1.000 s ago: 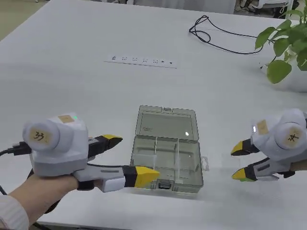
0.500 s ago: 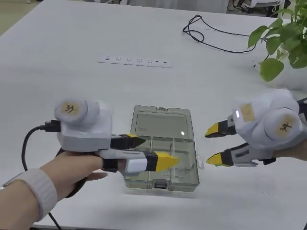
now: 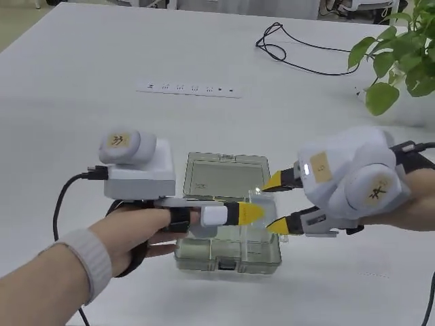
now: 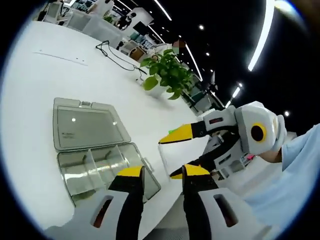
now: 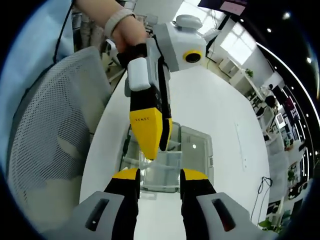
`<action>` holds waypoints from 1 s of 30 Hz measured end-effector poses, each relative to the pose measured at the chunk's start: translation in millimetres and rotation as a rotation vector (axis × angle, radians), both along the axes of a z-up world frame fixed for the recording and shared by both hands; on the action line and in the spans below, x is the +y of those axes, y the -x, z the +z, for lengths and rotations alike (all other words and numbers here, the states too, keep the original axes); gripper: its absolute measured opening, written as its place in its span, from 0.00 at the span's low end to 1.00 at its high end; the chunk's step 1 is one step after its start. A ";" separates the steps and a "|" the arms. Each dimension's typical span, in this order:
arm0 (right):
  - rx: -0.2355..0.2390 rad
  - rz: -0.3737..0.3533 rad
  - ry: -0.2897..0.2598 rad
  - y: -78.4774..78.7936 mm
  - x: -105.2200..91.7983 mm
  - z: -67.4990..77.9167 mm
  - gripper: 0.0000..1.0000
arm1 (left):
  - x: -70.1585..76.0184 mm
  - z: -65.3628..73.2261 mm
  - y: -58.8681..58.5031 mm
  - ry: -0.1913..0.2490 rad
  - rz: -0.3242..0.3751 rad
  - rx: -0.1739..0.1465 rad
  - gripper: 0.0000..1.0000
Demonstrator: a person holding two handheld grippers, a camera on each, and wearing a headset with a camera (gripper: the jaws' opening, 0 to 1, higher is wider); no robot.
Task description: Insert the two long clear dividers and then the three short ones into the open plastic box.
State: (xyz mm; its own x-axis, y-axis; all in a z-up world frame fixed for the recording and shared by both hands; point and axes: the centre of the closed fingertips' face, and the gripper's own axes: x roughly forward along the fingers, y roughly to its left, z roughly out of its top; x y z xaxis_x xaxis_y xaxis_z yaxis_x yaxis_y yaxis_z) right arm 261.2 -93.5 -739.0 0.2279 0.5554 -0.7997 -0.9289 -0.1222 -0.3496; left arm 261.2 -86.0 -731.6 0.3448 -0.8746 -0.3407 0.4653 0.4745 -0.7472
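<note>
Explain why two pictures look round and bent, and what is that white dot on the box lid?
Gripper views: fisheye lenses, so the table curves; in the right gripper view the left gripper looms huge. Head view: straight and sharp. The dot on the box lid is reflected light.

We see a broad white table running from the bottom edge of the head view up to the top. A clear open plastic box sits low in the middle of it, with its lid laid back flat toward the top of the frame. Above the box, well apart from it, lies a long white power strip. A looped black cable rests at the upper right, near a leafy plant at the right edge.
</note>
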 end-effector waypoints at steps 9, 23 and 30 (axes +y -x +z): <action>-0.014 0.022 0.007 3.5 4.7 0.1 0.32 | -7.2 -3.2 6.4 0.029 -0.009 0.012 0.06; -0.029 0.046 0.013 7.9 11.4 1.0 0.32 | -4.3 -7.2 11.0 0.028 0.004 0.054 0.00; -0.034 0.054 0.012 8.2 14.2 1.8 0.32 | -1.3 -7.5 10.2 0.054 0.019 0.082 0.00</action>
State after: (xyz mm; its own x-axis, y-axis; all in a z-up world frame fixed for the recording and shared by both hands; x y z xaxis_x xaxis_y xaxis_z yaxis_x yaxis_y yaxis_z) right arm 252.9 -79.3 -737.2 0.2250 0.5578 -0.7989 -0.9084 -0.1766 -0.3791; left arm 251.0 -87.3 -739.0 0.3347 -0.8860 -0.3210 0.3926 0.4408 -0.8072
